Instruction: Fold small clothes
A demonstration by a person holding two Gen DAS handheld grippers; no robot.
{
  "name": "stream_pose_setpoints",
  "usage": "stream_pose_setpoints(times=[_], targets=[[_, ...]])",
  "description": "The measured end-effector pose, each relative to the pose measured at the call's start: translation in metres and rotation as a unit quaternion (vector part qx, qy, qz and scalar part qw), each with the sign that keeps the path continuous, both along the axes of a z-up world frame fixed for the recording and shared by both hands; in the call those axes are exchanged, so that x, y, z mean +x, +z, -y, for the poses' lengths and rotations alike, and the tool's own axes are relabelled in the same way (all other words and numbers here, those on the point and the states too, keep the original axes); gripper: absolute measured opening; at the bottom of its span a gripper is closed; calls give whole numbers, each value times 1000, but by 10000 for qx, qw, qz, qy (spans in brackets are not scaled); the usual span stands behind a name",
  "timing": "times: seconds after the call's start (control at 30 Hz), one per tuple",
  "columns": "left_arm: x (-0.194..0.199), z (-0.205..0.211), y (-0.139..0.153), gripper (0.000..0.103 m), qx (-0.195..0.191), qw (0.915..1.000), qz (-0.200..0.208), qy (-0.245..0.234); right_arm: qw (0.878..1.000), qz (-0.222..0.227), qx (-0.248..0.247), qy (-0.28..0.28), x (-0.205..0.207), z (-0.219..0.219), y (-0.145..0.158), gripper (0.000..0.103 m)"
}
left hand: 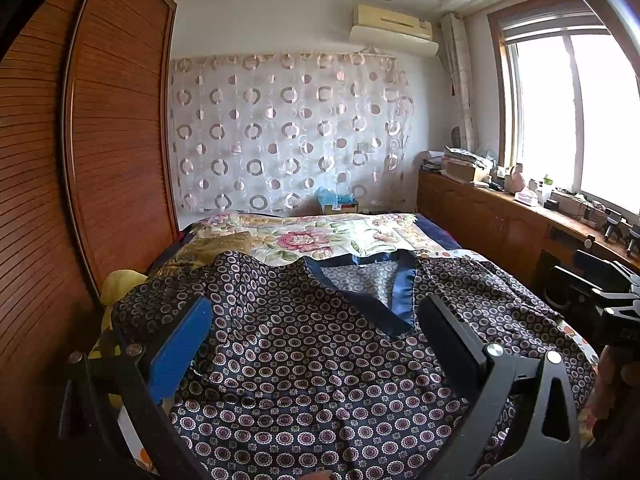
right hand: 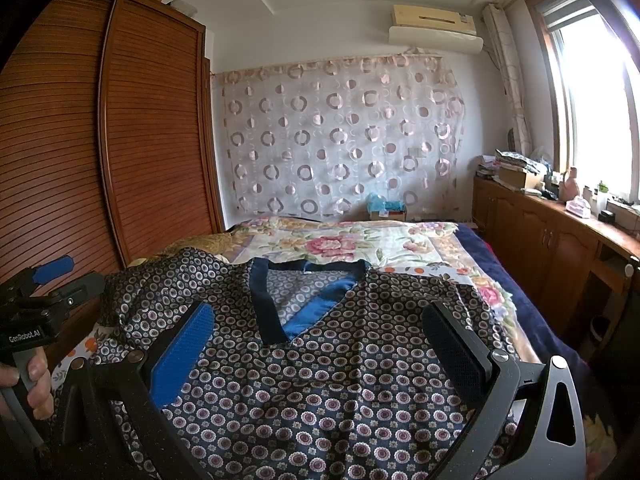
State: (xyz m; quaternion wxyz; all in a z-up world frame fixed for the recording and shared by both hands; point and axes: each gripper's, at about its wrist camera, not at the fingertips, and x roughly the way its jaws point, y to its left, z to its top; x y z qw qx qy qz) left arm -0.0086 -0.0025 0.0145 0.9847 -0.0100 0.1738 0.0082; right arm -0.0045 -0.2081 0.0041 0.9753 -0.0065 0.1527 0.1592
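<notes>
Both the left gripper (left hand: 316,344) and right gripper (right hand: 320,348) are hovering with jaws spread wide, holding nothing, over the patterned shirt (left hand: 304,380) filling the lower frame on the bed (left hand: 320,236). Best to pinch the shoulders evenly. No containers hold anything relevant here.

Both fisheye views look forward from low over the near end of the bed (left hand: 400,232), close above the patterned top (left hand: 320,380), toward the circle-print curtain (left hand: 288,128) on the far wall. The left wrist view sits further left, the right wrist view further right. Each shows the wardrobe (right hand: 120,140), window (right hand: 592,100), and the other tool at its edge.
</notes>
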Motion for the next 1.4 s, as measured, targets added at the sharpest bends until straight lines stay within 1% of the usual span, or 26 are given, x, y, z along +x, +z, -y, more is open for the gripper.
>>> stream_pose_setpoints(times=[0.87, 1.4], targets=[[-3, 2, 6, 103, 20, 10000, 26, -12, 10000, 37, 14, 19, 0, -1, 2, 103], [-4, 3, 5, 103, 22, 10000, 35, -10, 10000, 46, 22, 52, 1, -3, 1, 103]])
